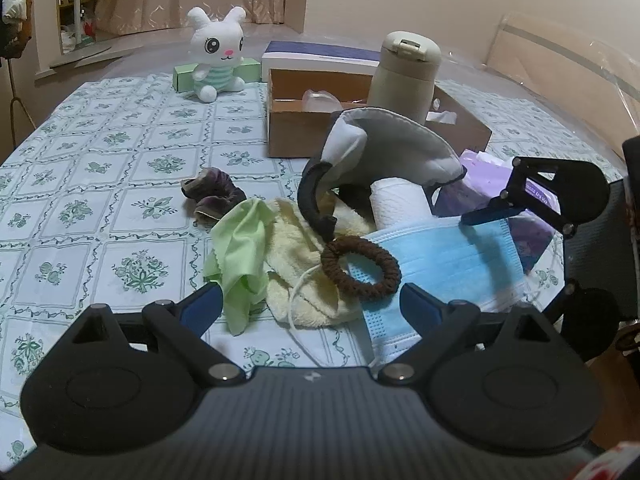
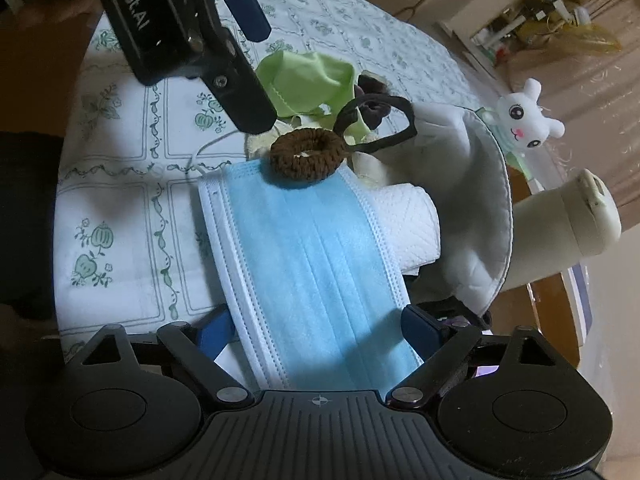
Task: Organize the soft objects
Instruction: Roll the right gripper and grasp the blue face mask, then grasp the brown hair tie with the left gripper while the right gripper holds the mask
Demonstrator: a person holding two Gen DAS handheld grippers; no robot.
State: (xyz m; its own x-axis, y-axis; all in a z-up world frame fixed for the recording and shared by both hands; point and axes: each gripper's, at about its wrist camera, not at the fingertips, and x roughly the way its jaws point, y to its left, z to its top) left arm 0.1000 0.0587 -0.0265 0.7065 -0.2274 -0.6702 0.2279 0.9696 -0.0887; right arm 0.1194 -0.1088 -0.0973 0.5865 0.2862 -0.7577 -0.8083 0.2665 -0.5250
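A heap of soft things lies on the flowered tablecloth (image 1: 120, 184). It holds a blue face mask (image 1: 448, 272) (image 2: 312, 260), a brown hair tie (image 1: 360, 268) (image 2: 308, 154), a green cloth (image 1: 240, 248) (image 2: 308, 76), a yellow towel (image 1: 296, 280), a rolled white towel (image 1: 396, 204) (image 2: 404, 224) and a padded grey-white piece (image 1: 392, 148) (image 2: 472, 200). My left gripper (image 1: 312, 300) (image 2: 262, 80) hangs open just short of the green cloth and towel. My right gripper (image 2: 316, 320) (image 1: 516, 248) is open with its fingers either side of the mask, not pressing on it.
A white plush bunny (image 1: 218, 52) (image 2: 524, 116) sits at the far side by a green box (image 1: 184, 76). A cardboard box (image 1: 296, 132) and a beige flask (image 1: 404, 72) (image 2: 560, 228) stand behind the heap. A dark purple scrunchie (image 1: 212, 196) lies left of it and a purple pack (image 1: 480, 168) right.
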